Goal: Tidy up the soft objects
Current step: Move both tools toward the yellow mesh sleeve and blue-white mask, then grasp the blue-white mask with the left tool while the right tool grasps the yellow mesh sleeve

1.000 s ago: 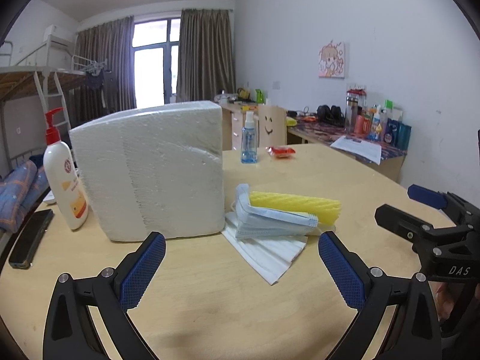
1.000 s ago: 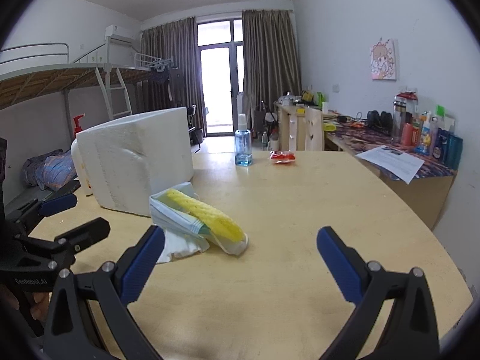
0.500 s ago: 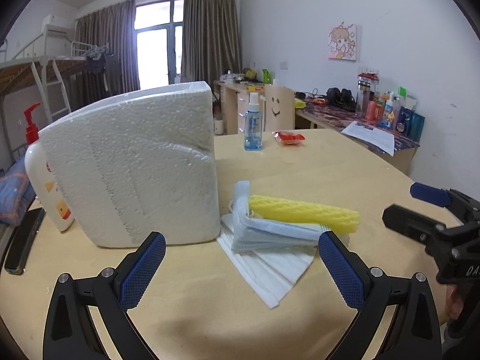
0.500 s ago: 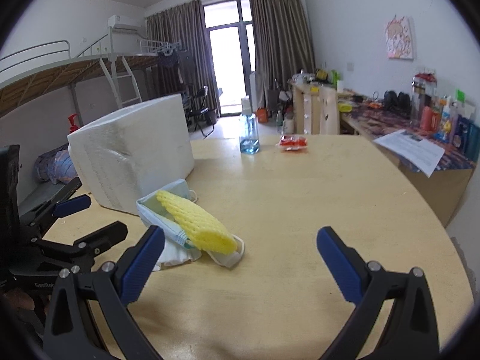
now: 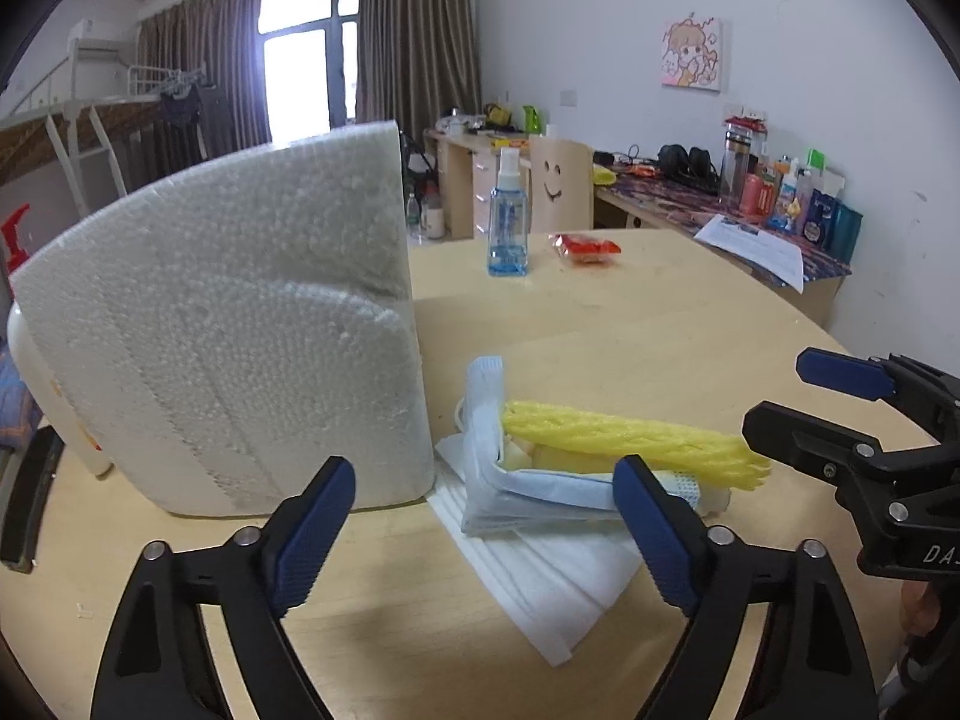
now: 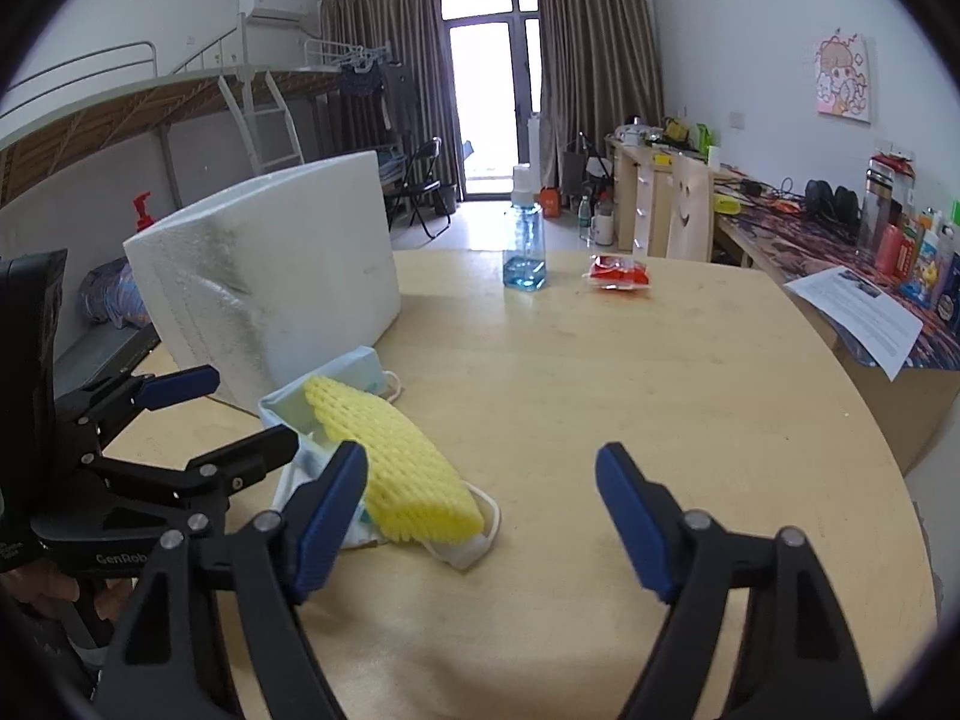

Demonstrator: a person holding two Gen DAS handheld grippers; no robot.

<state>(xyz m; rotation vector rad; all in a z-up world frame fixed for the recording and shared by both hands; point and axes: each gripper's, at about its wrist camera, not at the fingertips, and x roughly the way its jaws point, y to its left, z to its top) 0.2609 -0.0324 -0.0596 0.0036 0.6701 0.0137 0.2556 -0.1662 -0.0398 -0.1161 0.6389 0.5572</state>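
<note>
A yellow foam net sleeve (image 5: 630, 437) lies on a pile of pale blue and white face masks (image 5: 540, 546) on the round wooden table (image 5: 630, 324). A big white foam block (image 5: 228, 330) stands just left of the pile. My left gripper (image 5: 486, 525) is open and empty, low over the table, with the pile's left part between its fingers. My right gripper (image 6: 480, 513) is open and empty; the sleeve (image 6: 390, 462) and masks (image 6: 336, 384) lie by its left finger. Each gripper shows in the other's view, the right one (image 5: 840, 408) and the left one (image 6: 180, 414).
A blue spray bottle (image 5: 509, 222) and a red packet (image 5: 587, 247) sit further back on the table. A white pump bottle (image 5: 18, 252) and a dark phone (image 5: 27, 498) are behind the foam block at the left. A cluttered desk (image 6: 840, 240) runs along the right wall.
Both grippers have moved forward and lower toward the mask pile, which now looms larger. The left gripper's fingers now flank the pile's near edge. Both stay open.
</note>
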